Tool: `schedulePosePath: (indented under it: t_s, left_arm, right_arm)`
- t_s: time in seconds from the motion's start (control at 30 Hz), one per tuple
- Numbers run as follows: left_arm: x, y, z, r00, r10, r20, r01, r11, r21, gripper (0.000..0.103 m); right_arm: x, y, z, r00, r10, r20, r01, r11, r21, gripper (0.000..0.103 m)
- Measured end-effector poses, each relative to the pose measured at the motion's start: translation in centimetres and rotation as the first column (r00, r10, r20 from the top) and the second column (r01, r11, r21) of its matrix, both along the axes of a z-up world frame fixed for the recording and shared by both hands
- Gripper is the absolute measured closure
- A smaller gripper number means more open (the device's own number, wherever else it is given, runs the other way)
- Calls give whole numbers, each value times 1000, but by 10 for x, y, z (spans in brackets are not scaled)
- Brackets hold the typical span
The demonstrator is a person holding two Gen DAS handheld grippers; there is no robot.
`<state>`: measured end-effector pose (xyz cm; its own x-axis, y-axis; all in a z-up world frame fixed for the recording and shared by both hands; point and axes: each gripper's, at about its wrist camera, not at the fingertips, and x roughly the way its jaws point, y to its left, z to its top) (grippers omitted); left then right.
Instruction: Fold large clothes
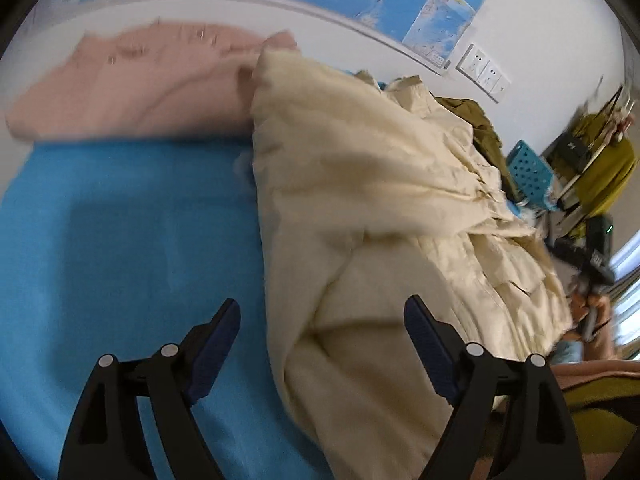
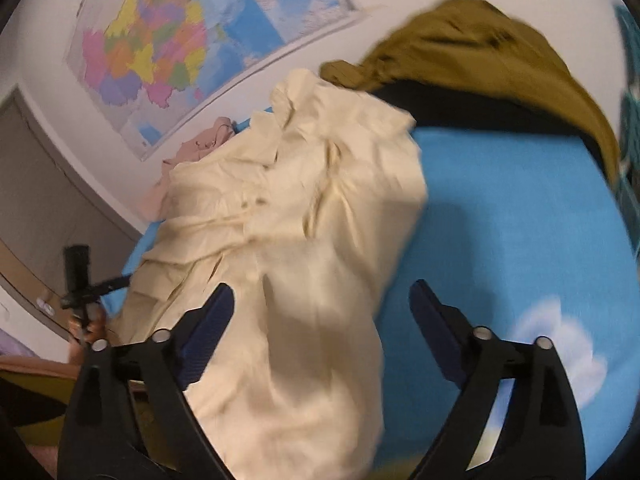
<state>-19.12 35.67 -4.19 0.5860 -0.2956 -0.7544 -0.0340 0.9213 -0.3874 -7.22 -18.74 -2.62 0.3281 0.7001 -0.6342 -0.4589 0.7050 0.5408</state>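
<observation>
- Cream garment (image 1: 360, 208) lies rumpled in a long heap on the blue sheet (image 1: 120, 240), filling the centre and right of the left wrist frame and the centre-left of the right wrist frame (image 2: 280, 220); both views are blurred.
- Left hand-held gripper (image 1: 322, 324) is released, jaws wide, nothing pinched; its right finger hangs over the cream cloth, its left over bare sheet.
- Right hand-held gripper (image 2: 320, 308) is likewise released and empty, with its left finger over the cloth and its right over bare sheet.
- Risk: the heap is layered and creased, so a pinch from here would likely catch several plies at once, or only a loose fold, and drag the garment askew instead of laying a clean fold.
- Risk: a pink garment (image 1: 132, 80) touches the cream one at the upper left of the left wrist frame, and an olive garment (image 2: 480, 44) sits just beside its far end at the upper right of the right wrist frame; a wide sweep could snag either.
- Room: bare sheet lies open at the left of the left wrist frame and the right of the right wrist frame (image 2: 520, 220); the wall with maps (image 2: 140, 52) closes the far side.
</observation>
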Motion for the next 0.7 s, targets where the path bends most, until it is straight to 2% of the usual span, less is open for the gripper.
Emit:
schedulePosePath:
  t_s: [0.1,0.2,0.33,0.43,0.47,0.5,0.53,0.57,0.6,0.63,0.67,0.7]
  left_arm:
    - [-10,-2,-11,999,-45,-9,44,994,-103,22]
    - [-14,-14,-21,995,-91,-40,84,985,-152,22]
    - [-22,-27,-22,990,-143,-16,137,973,-186,15]
    - [-25,-37,-23,988,-151,-17,146,973,-181,14]
    - [-26,-38,-23,988,-152,-17,146,971,-190,15]
    - [-25,-40,-23,988,-156,-17,149,968,-201,16]
    - [-26,-42,-23,987,-157,-18,150,966,-209,24]
    - [-27,-43,-23,988,-152,-25,144,969,-198,37]
    - [-27,-46,-23,989,-144,-34,136,974,-182,43]
    - [-27,-46,-22,991,-129,-38,121,978,-167,58]
    - [-28,-43,-21,993,-108,-39,100,980,-173,67]
    - [-29,-39,-21,995,-96,-38,87,978,-189,71]
  right_arm:
    - [-19,-17,-17,997,17,-78,-11,996,85,7]
    - [-35,-21,-31,990,42,-134,-24,991,132,6]
    - [-54,-15,-38,984,102,-147,-75,981,179,6]
    - [-65,-1,-38,980,149,-132,-125,976,178,8]
    - [-67,2,-38,979,157,-129,-134,976,173,13]
    - [-69,7,-39,975,181,-130,-156,972,177,28]
    - [-71,11,-40,970,201,-135,-173,966,190,37]
    - [-71,13,-41,970,203,-137,-175,966,190,49]
    - [-72,17,-42,970,204,-133,-179,967,182,62]
    - [-73,18,-41,971,204,-124,-181,968,174,67]
    - [-73,18,-40,972,202,-121,-179,967,181,71]
    - [-73,18,-39,973,197,-117,-172,966,194,76]
